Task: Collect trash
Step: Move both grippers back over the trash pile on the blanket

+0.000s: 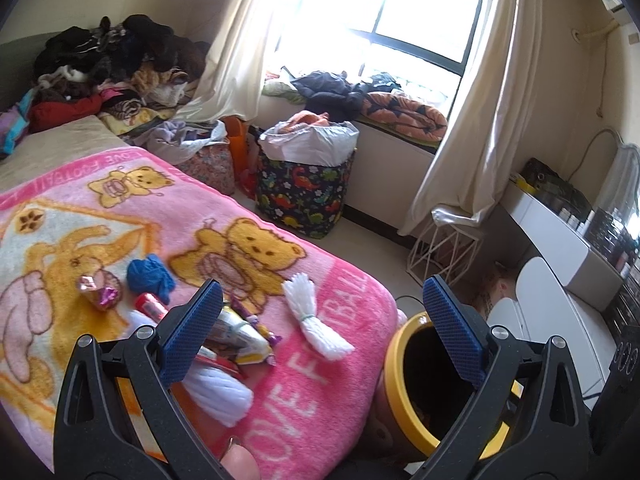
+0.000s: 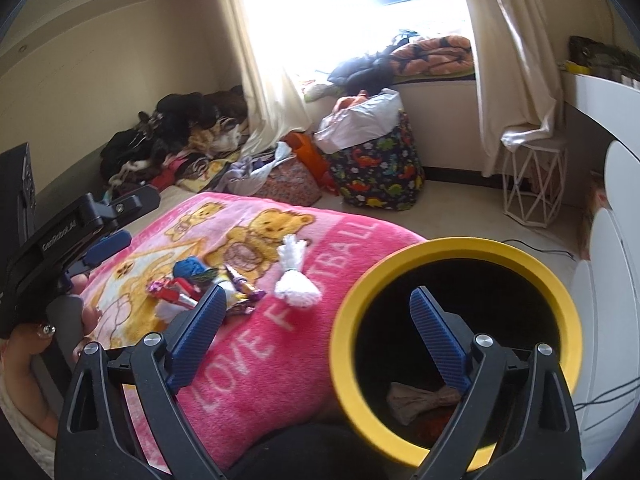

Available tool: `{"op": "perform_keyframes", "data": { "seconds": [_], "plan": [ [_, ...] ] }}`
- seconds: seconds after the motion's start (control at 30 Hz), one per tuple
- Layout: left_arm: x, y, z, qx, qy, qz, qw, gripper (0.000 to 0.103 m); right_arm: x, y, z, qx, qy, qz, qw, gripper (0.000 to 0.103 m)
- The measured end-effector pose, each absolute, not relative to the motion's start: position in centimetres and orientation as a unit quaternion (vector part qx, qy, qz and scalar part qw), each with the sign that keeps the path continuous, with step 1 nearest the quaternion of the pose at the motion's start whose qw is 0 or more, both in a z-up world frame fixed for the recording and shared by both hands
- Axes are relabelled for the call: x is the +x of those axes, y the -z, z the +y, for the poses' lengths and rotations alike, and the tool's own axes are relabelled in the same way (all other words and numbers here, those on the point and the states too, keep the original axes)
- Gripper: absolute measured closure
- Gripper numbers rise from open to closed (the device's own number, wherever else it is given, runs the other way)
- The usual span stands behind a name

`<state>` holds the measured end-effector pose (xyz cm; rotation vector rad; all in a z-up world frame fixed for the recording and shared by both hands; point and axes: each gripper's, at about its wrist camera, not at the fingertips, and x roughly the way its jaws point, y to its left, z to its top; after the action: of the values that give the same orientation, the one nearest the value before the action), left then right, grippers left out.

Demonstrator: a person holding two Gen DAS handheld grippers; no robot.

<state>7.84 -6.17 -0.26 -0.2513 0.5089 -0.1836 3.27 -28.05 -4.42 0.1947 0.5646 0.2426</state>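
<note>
On the left I see the trash pile (image 1: 224, 332) lying on the pink blanket (image 1: 328, 380): shiny wrappers, a blue ball of stuff (image 1: 150, 276) and a white yarn bundle (image 1: 316, 322). I think it sits there waiting to be picked up. My left gripper (image 1: 320, 332) is wide open over the blanket's edge and holds nothing. To the right stands the yellow bin (image 2: 456, 252), close to the bed so drops are easy. My right gripper (image 2: 320, 340) is wide open too, empty, one finger over the bin, where some brown paper (image 2: 416, 400) already lies.
</note>
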Motion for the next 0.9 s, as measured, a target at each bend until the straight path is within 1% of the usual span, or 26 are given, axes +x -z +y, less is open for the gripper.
{"op": "perform_keyframes", "data": {
  "seconds": [0.6,0.9],
  "plan": [
    [6.9,0.4,2.7,-0.169,0.005,0.243,0.955,0.011,6.7,4.5,-19.8,0.048,-0.193,0.291,0.936,0.012],
    [6.3,2.2,7.6,-0.191,-0.046,0.259,0.946,0.011,9.2,5.3,-17.2,0.033,-0.205,0.302,0.930,0.012]
  ]
}}
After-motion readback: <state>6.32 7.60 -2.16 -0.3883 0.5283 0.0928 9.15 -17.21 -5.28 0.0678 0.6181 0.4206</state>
